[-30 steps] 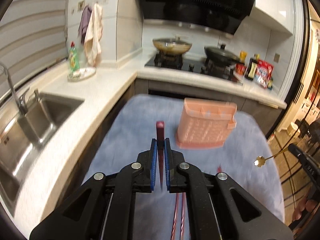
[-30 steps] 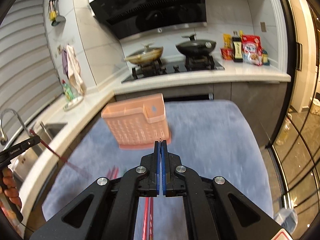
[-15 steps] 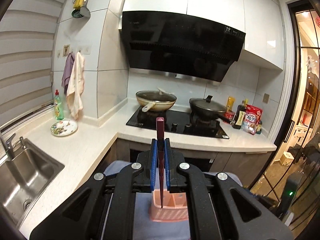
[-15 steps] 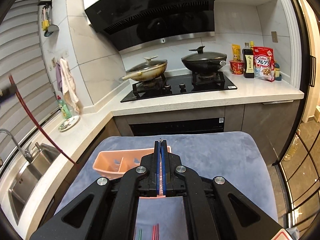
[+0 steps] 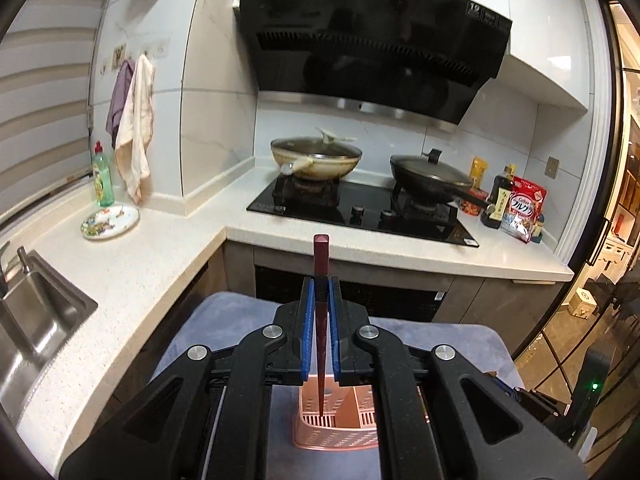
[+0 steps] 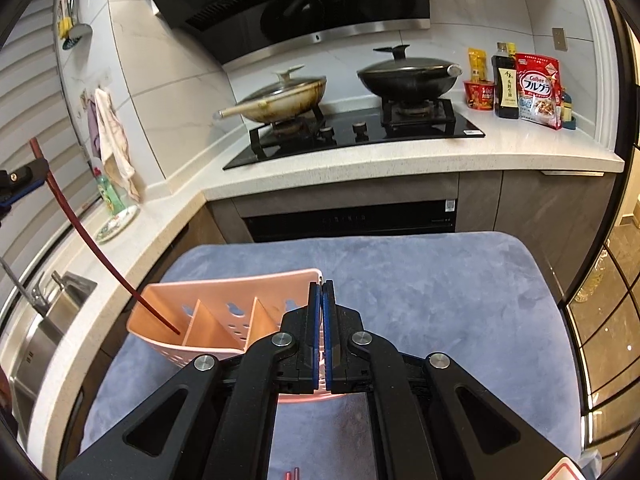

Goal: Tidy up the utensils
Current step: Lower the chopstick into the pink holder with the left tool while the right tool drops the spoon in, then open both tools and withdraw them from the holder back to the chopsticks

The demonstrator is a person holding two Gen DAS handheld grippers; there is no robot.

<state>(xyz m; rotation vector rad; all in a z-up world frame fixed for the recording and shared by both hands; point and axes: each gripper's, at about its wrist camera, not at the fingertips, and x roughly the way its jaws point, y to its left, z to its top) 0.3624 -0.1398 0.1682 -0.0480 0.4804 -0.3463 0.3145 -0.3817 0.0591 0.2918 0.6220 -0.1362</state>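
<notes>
My left gripper (image 5: pixel 320 280) is shut on a dark red chopstick (image 5: pixel 321 248) that stands upright between the blue pads. Its thin tip hangs over the pink slotted utensil caddy (image 5: pixel 336 428) below. In the right wrist view the left gripper (image 6: pixel 24 178) shows at the left edge, and the chopstick (image 6: pixel 92 244) slants down into the caddy's (image 6: pixel 224 316) leftmost compartment. My right gripper (image 6: pixel 322 286) is shut just in front of the caddy's near right corner, and I see nothing between its pads.
The caddy stands on a blue-grey cloth (image 6: pixel 420 288) over a small table. Two red chopstick ends (image 6: pixel 292 474) lie on it at the near edge. A white counter (image 5: pixel 132 264) with a sink (image 5: pixel 36 320) runs along the left; a hob with two pans (image 6: pixel 360 120) is behind.
The left gripper lifted the chopstick from low over the cloth to above the caddy, tip now in the left compartment. The right gripper drew back toward the caddy's near side.
</notes>
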